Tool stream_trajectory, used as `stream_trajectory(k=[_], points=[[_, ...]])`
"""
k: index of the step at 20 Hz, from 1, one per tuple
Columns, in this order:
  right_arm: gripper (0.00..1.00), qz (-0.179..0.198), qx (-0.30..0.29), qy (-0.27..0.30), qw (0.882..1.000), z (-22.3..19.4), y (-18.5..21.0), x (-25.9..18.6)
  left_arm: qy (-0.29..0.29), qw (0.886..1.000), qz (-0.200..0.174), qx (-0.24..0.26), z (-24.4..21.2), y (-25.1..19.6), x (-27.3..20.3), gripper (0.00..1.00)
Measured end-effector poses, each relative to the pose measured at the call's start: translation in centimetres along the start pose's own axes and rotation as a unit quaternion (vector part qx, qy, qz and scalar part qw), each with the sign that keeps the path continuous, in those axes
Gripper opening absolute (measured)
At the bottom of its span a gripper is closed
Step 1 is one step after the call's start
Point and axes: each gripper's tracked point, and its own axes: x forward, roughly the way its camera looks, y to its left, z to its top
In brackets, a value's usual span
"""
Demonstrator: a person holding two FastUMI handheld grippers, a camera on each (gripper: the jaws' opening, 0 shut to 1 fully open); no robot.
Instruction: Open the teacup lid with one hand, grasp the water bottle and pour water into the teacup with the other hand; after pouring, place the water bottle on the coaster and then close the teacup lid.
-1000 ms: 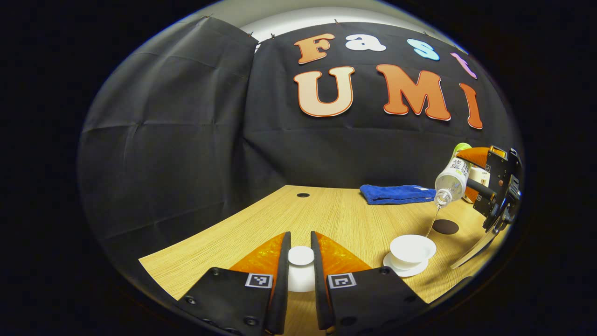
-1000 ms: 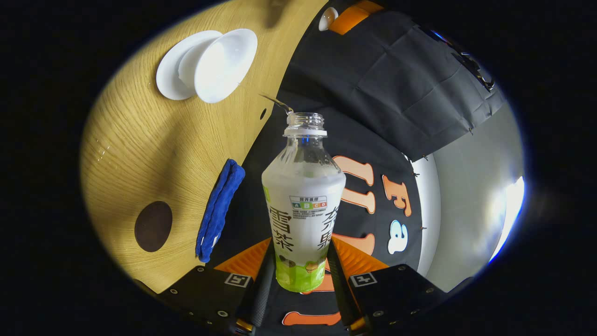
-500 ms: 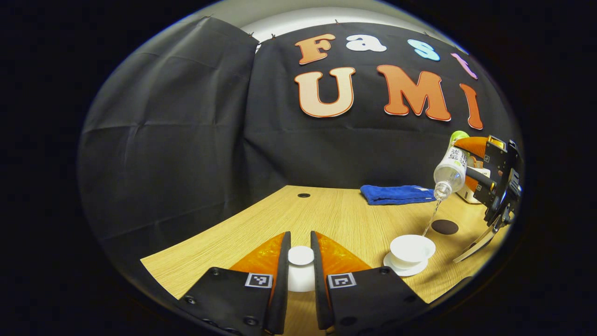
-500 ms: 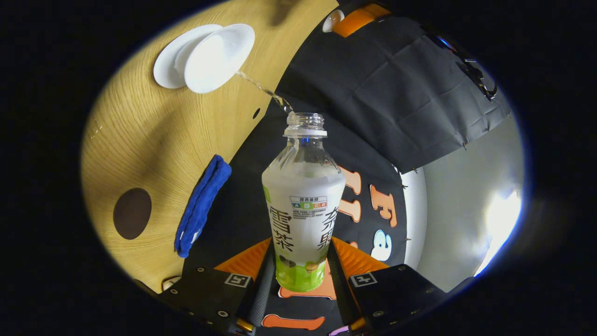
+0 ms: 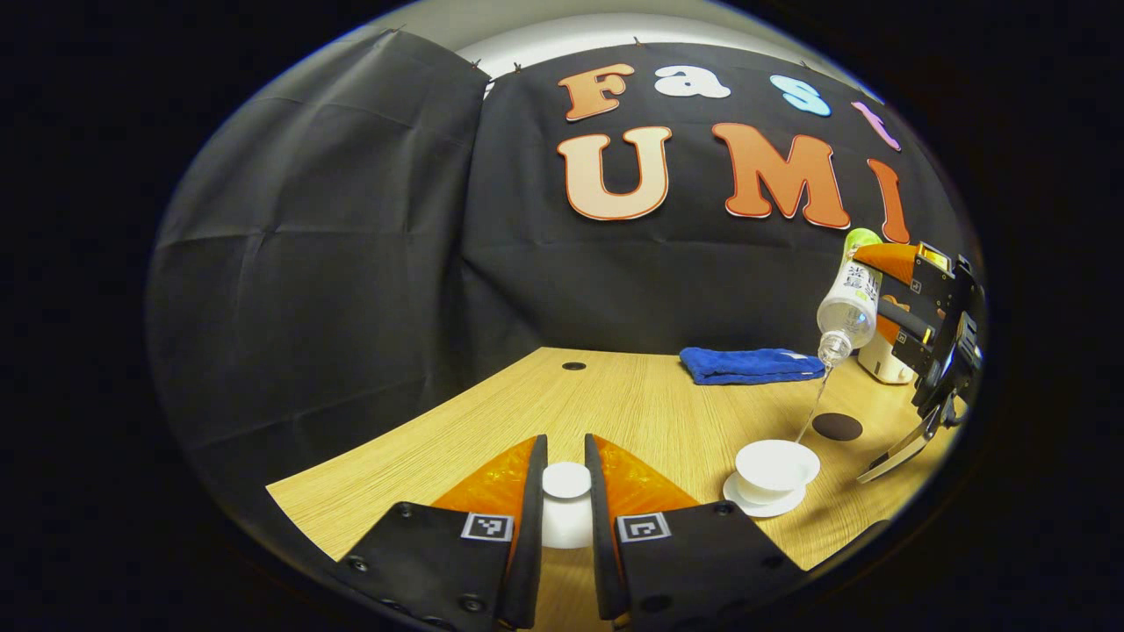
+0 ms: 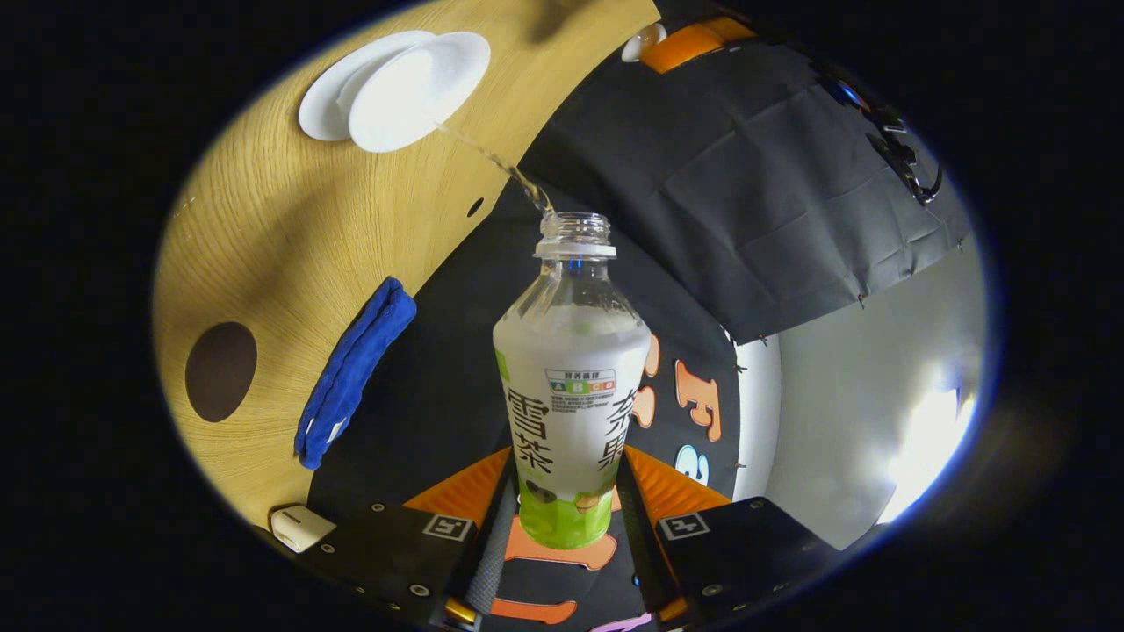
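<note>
Flanking teacup (image 5: pixel 776 464): blue cloth (image 5: pixel 748 364), coaster (image 5: pixel 837 427)

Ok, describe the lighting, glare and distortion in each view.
Left gripper view: even light, the table edge bowed by the fisheye, the cup casting a soft shadow. Right gripper view: bright glare at the far right on the pale wall, scene tilted, bottle sharp, stream thin but visible.

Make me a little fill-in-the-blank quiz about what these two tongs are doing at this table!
1. The left tongs grip the white ____ of the teacup.
2. Water runs from the tilted water bottle into the ____.
3. The dark round coaster has ____ standing on it.
4. The folded cloth on the table is ____ in colour.

Missing words: lid; teacup; nothing; blue
</note>
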Motion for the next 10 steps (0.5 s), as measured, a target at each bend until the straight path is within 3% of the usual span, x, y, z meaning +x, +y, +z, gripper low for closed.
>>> stream_trajectory(k=[3, 10], points=[[0.59, 0.01, -0.012, -0.012, 1.0, 1.2, 1.0, -0.2, 0.001, 1.0, -0.002, -0.002, 0.0, -0.2, 0.0, 0.29], [0.63, 0.007, -0.008, -0.047, 0.999, 4.5, 1.7, -0.8, 0.007, 1.0, -0.006, -0.007, -0.6, -1.0, -0.9, 0.29]])
